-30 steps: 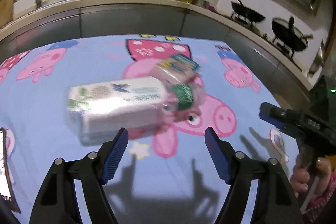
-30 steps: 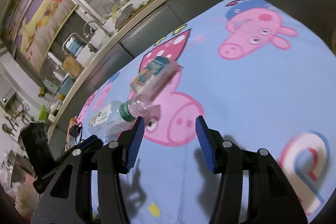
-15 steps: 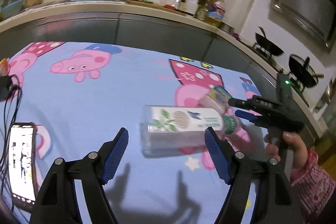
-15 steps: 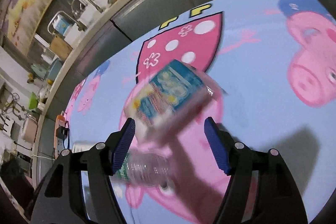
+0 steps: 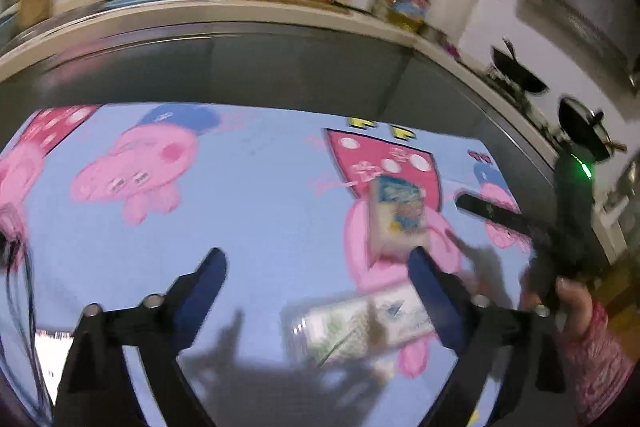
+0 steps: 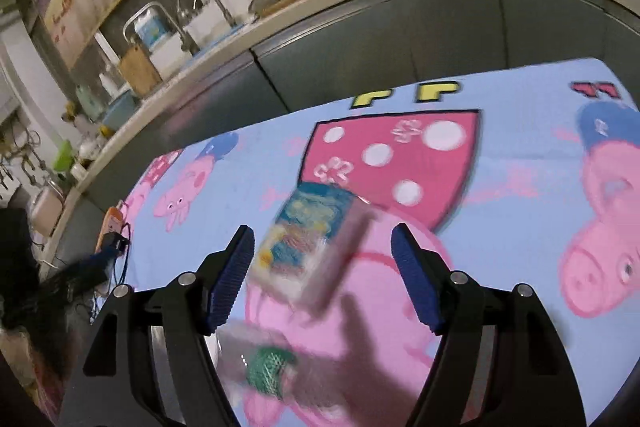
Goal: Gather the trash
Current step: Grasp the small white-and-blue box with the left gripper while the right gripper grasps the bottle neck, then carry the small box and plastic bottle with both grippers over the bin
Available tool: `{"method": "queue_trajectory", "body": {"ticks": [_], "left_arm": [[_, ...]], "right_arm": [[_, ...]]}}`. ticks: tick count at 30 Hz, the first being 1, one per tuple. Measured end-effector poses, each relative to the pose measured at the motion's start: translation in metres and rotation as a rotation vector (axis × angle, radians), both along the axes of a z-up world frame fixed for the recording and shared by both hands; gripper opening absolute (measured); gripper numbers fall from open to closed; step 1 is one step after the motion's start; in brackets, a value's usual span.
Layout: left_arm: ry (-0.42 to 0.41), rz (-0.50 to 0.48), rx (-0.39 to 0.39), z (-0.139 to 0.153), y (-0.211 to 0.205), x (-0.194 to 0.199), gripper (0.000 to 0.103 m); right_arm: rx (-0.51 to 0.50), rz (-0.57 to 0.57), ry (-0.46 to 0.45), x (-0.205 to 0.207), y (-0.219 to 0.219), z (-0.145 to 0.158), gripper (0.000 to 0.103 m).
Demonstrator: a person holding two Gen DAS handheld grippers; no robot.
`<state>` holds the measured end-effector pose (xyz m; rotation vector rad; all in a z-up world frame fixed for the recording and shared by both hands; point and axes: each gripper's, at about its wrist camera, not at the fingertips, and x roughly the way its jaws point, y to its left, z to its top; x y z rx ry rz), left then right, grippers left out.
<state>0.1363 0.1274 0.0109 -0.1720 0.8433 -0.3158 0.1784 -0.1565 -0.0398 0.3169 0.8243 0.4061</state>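
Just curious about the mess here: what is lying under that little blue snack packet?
The snack packet lies on the cartoon pig tablecloth, over a pink pig print. Whatever sits directly beneath the packet is covered, and blur hides finer detail.

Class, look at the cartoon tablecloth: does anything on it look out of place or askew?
Yes. A plastic bottle lies on its side and a small packet sits askew on the tablecloth, loose litter. The right gripper is open around the packet.

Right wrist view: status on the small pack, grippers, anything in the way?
Both grippers open, left, right. Small blue-and-yellow printed pack lies on the cartoon-pig tablecloth between right fingers, ungrasped. Green-capped clear plastic bottle just below it, close by.
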Motion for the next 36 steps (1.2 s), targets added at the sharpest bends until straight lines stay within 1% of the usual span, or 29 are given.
{"method": "queue_trajectory", "body": {"ticks": [1,3,5,7,8,9,11,12,13,14,16,18,20,21,22,24,26,27,29,30,31,32,33,34,36], "left_arm": [[0.014,-0.029,0.019,0.002,-0.011,0.012,0.093],[0.057,-0.1,0.095,0.001,-0.045,0.044,0.096],[0.144,-0.18,0.135,-0.01,-0.079,0.073,0.098],[0.237,-0.199,0.175,-0.027,-0.104,0.098,0.098],[0.261,-0.213,0.191,-0.034,-0.116,0.105,0.098],[0.275,-0.231,0.211,-0.04,-0.126,0.111,0.098],[0.305,-0.257,0.267,-0.053,-0.144,0.119,0.097],[0.325,-0.266,0.284,-0.06,-0.151,0.122,0.095],[0.348,-0.278,0.312,-0.068,-0.157,0.124,0.077],[0.363,-0.283,0.331,-0.074,-0.16,0.126,0.062],[0.356,-0.277,0.315,-0.074,-0.156,0.127,0.059],[0.3,-0.25,0.297,-0.057,-0.142,0.121,0.059],[0.259,-0.221,0.241,-0.037,-0.122,0.113,0.059],[0.225,-0.203,0.183,-0.019,-0.104,0.104,0.059],[0.183,-0.188,0.14,-0.001,-0.087,0.092,0.059],[0.106,-0.163,0.091,0.024,-0.058,0.063,0.059],[0.049,-0.137,0.038,0.041,-0.023,0.031,0.06],[0.029,-0.113,0.031,0.044,-0.007,0.014,0.06],[0.014,-0.07,0.038,0.042,0.013,-0.009,0.06],[0.018,-0.05,0.038,0.038,0.024,-0.021,0.06],[0.031,-0.031,0.04,0.031,0.033,-0.03,0.06],[0.042,-0.02,0.042,0.027,0.038,-0.035,0.06],[0.055,-0.008,0.049,0.02,0.041,-0.041,0.06],[0.062,-0.001,0.056,0.015,0.041,-0.043,0.06],[0.075,-0.001,0.073,0.003,0.034,-0.049,0.06]], "right_arm": [[0.01,-0.004,0.002,-0.01,-0.011,-0.003,0.07],[0.021,-0.006,0.01,-0.029,-0.027,-0.009,0.07],[-0.003,0.022,-0.004,-0.05,-0.037,-0.012,0.069],[-0.103,0.078,-0.048,-0.07,-0.034,-0.011,0.07],[-0.172,0.117,-0.072,-0.079,-0.029,-0.01,0.07],[-0.219,0.146,-0.088,-0.085,-0.024,-0.009,0.07],[-0.337,0.234,-0.127,-0.101,-0.004,-0.007,0.07],[-0.384,0.282,-0.143,-0.105,0.005,-0.006,0.07],[-0.431,0.319,-0.166,-0.108,0.015,-0.005,0.07],[-0.476,0.348,-0.19,-0.111,0.022,-0.003,0.071],[-0.555,0.41,-0.243,-0.116,0.037,-0.001,0.075],[-0.613,0.495,-0.274,-0.113,0.055,0.002,0.078],[-0.672,0.561,-0.283,-0.108,0.07,0.0,0.078],[-0.702,0.589,-0.288,-0.106,0.076,-0.003,0.078],[-0.753,0.635,-0.299,-0.103,0.086,-0.006,0.078],[-0.833,0.709,-0.323,-0.101,0.103,-0.011,0.078],[-0.895,0.765,-0.332,-0.098,0.118,-0.018,0.078],[-0.936,0.795,-0.332,-0.095,0.124,-0.024,0.078],[-1.027,0.841,-0.333,-0.094,0.132,-0.038,0.078],[-1.066,0.858,-0.328,-0.094,0.134,-0.045,0.072],[-1.08,0.88,-0.305,-0.094,0.135,-0.051,0.062],[-1.08,0.885,-0.286,-0.094,0.134,-0.055,0.048],[-1.059,0.883,-0.279,-0.096,0.132,-0.055,0.04],[-0.978,0.868,-0.263,-0.098,0.126,-0.049,0.04],[-0.878,0.822,-0.243,-0.102,0.115,-0.045,0.039]]}}
